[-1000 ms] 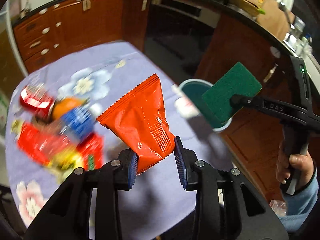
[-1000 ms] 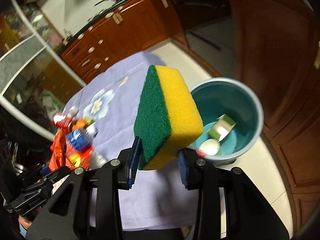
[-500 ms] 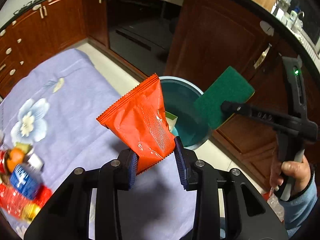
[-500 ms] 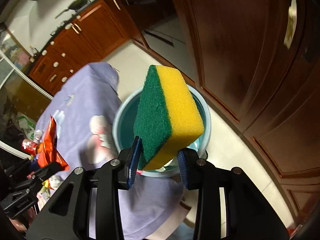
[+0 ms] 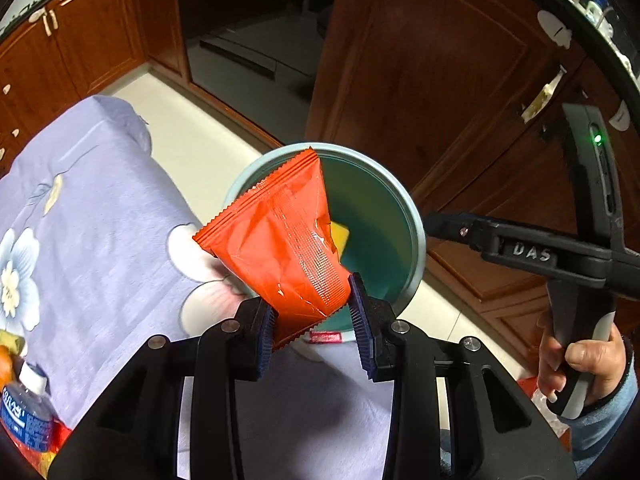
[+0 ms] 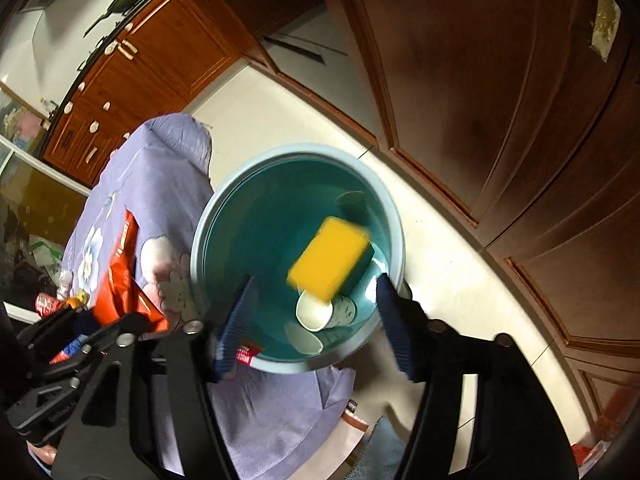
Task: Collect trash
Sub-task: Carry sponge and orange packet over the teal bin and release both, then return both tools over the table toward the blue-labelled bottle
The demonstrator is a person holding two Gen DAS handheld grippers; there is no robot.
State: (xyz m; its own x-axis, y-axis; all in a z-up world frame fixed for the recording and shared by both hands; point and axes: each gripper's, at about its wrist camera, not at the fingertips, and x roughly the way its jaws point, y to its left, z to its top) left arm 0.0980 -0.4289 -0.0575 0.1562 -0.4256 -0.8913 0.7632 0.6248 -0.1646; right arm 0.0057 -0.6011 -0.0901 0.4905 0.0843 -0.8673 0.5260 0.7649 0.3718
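Note:
My left gripper (image 5: 314, 322) is shut on an orange snack wrapper (image 5: 284, 240) and holds it above the near rim of a teal trash bin (image 5: 412, 216) on the floor. My right gripper (image 6: 312, 322) is open and empty above the bin (image 6: 224, 208). A yellow and green sponge (image 6: 330, 258) is blurred in mid-air inside the bin, over white scraps (image 6: 314, 312) at the bottom. The wrapper (image 6: 120, 276) and the left gripper (image 6: 132, 330) show at the left of the right wrist view. The right gripper's fingers (image 5: 460, 232) show in the left wrist view.
A table with a lilac flowered cloth (image 5: 92, 216) stands left of the bin. More trash lies at its far-left edge: a plastic bottle (image 5: 24, 412) and a red can (image 6: 46, 304). Dark wooden cabinets (image 5: 420, 80) stand behind the bin on a pale floor (image 6: 440, 256).
Both grippers swung from the table to above the bin. The right gripper opened and let go of the sponge, which is falling into the bin. The left still holds the wrapper.

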